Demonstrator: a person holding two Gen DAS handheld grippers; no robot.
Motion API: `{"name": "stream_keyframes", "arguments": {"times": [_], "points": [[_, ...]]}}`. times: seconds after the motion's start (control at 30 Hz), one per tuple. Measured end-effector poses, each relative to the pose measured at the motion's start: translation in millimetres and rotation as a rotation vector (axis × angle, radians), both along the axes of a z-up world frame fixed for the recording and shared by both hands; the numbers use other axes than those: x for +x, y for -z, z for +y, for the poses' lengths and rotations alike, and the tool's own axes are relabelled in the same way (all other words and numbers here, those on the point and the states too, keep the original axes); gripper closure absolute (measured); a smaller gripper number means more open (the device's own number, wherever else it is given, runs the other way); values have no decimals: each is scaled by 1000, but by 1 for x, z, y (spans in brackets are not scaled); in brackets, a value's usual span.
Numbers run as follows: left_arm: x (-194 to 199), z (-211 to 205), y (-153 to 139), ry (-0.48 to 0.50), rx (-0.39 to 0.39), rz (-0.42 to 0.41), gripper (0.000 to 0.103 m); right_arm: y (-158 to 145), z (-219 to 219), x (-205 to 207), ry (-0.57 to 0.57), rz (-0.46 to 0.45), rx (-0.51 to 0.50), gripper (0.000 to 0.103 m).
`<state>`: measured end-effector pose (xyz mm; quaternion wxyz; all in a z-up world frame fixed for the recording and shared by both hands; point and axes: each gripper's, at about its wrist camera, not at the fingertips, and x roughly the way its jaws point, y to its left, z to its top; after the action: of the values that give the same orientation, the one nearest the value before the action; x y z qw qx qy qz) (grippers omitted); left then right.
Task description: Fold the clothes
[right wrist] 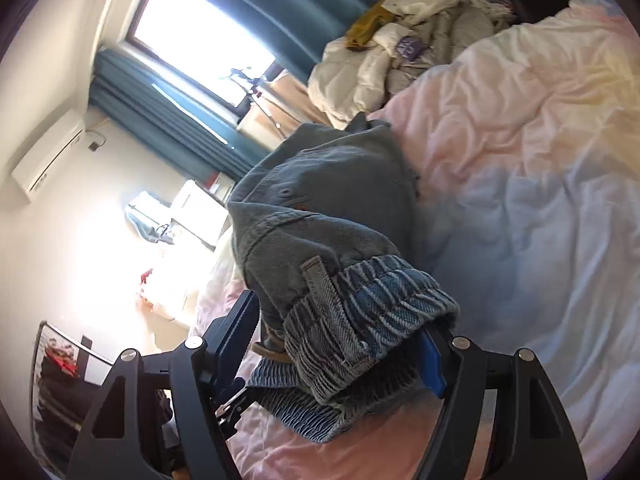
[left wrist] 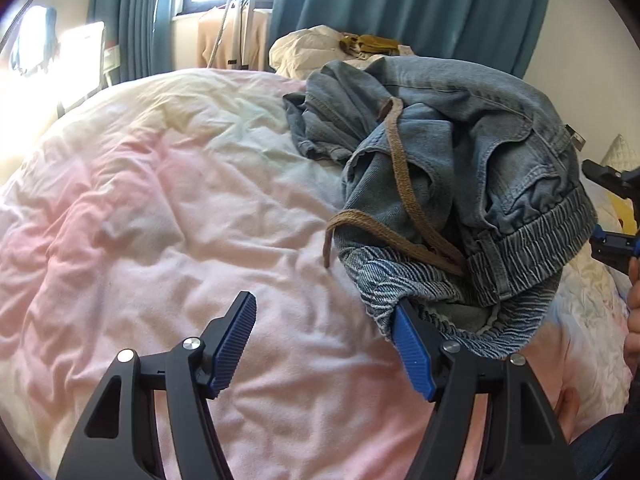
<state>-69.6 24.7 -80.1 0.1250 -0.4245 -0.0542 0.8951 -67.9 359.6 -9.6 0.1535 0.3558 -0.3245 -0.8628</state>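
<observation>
A crumpled pair of light blue jeans [left wrist: 460, 168] with an elastic waistband and a brown drawstring [left wrist: 400, 176] lies heaped on the pink and white duvet [left wrist: 180, 208]. My left gripper [left wrist: 325, 300] is open just left of the heap. Its right finger [left wrist: 412, 352] touches the underside of the waistband, and its left finger is over bare duvet. In the right wrist view the waistband [right wrist: 360, 320] sits bunched between the wide-spread fingers of my right gripper [right wrist: 338, 312], which is open. The right gripper [left wrist: 612, 216] also shows at the waistband's far right end.
A pile of cream clothes [left wrist: 312, 52] with a mustard garment [left wrist: 368, 42] lies at the far side of the bed, before teal curtains [left wrist: 400, 4]. A person's hand [left wrist: 634, 320] shows at the right edge. The duvet spreads wide to the left.
</observation>
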Motion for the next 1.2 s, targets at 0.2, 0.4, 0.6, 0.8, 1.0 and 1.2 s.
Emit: {"name": "stream_keyframes", "arguments": {"times": [0.2,0.4,0.6,0.8,1.0,1.2], "points": [[1,1,4,5,-14,-20,33,-11,-34,1,-49,38,203,42],[1,3,1,32,-5,-4,33,-17,-24,9,56,47,239,94],[6,12,-3,93,0,13,33,-33,7,27,241,115,181,96],[23,39,-8,213,-82,75,32,23,68,22,462,-229,78,96],[38,58,-9,274,-170,139,32,91,102,27,504,-456,-216,96],[37,69,-1,270,-214,120,32,70,94,29,495,-412,-132,91]]}}
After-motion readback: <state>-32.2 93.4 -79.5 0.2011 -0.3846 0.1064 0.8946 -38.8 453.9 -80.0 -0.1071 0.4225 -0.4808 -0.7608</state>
